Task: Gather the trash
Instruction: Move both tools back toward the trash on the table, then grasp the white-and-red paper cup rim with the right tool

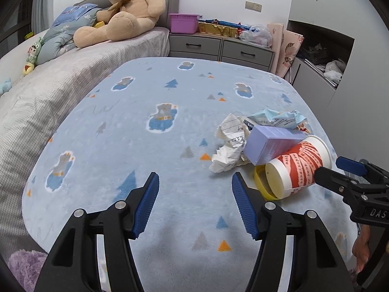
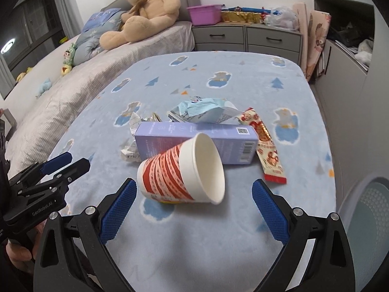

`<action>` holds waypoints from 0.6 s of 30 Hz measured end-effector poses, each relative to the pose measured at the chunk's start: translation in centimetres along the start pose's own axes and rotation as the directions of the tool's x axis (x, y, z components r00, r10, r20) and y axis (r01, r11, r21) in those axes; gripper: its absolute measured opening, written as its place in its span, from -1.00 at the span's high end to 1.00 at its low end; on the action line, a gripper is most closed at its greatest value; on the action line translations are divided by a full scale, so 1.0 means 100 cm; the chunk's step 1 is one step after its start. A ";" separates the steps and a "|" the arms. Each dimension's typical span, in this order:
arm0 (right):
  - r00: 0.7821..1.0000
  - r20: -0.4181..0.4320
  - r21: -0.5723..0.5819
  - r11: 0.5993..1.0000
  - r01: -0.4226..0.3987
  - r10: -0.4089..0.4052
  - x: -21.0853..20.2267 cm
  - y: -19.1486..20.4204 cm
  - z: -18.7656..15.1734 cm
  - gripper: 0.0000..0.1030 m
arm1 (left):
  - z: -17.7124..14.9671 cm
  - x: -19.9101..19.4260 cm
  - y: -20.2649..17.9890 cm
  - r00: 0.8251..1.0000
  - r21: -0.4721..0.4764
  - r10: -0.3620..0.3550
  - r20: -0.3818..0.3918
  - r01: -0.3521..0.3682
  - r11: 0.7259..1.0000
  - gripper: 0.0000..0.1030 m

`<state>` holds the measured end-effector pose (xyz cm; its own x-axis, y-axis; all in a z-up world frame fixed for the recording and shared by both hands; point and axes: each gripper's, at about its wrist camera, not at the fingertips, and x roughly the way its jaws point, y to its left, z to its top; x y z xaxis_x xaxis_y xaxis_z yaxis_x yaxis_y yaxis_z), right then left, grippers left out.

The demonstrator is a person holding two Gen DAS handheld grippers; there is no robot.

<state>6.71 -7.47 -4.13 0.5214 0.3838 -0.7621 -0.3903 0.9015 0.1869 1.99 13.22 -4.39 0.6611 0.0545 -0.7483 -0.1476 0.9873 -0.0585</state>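
Observation:
A pile of trash lies on the blue blanket-covered table (image 2: 218, 231). A red and white paper cup (image 2: 181, 174) lies on its side, mouth toward the right wrist camera, resting on a yellow ring (image 1: 261, 182). Behind it lie a purple box (image 2: 194, 143), crumpled paper (image 1: 231, 146), a light blue wrapper (image 2: 201, 110) and a red snack wrapper (image 2: 267, 146). My right gripper (image 2: 194, 209) is open, just in front of the cup with the cup between its fingers' line. My left gripper (image 1: 195, 202) is open and empty, left of the pile.
A bed (image 1: 60, 85) with a teddy bear (image 1: 128, 12) runs along the table's left side. Grey drawers (image 1: 218, 48) with a purple bin (image 1: 183, 23) stand behind. A grey-green bin or chair (image 2: 367, 219) is at the table's right edge.

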 end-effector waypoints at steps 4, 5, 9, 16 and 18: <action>1.000 -0.025 -0.024 1.000 -0.017 0.017 0.015 0.003 0.006 -0.72 | 0.001 0.006 0.005 1.000 -0.013 0.006 -0.006 -0.006 1.000 -0.16; 0.999 -0.037 -0.028 0.999 -0.021 0.020 0.020 0.004 0.007 -0.64 | 0.001 0.006 0.005 1.000 -0.015 0.007 -0.009 -0.007 1.000 -0.16; 0.996 -0.071 -0.027 0.998 -0.053 0.051 0.031 0.007 0.009 -0.46 | 0.002 0.010 0.009 1.000 -0.025 0.007 -0.014 -0.008 1.000 -0.16; 0.992 -0.083 -0.031 0.994 -0.101 0.098 0.031 0.018 0.005 0.08 | 0.002 0.010 0.011 1.000 -0.032 0.000 -0.016 -0.001 0.999 -0.16; 0.990 -0.092 -0.039 0.993 -0.113 0.109 0.029 0.023 0.003 0.27 | 0.002 0.010 0.010 1.000 -0.030 -0.002 -0.016 0.002 1.000 -0.16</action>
<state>7.55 -4.20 -5.72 0.4036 0.4598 -0.7910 -0.4760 0.8439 0.2476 2.65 14.32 -5.08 0.6498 0.0497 -0.7585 -0.1683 0.9825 -0.0798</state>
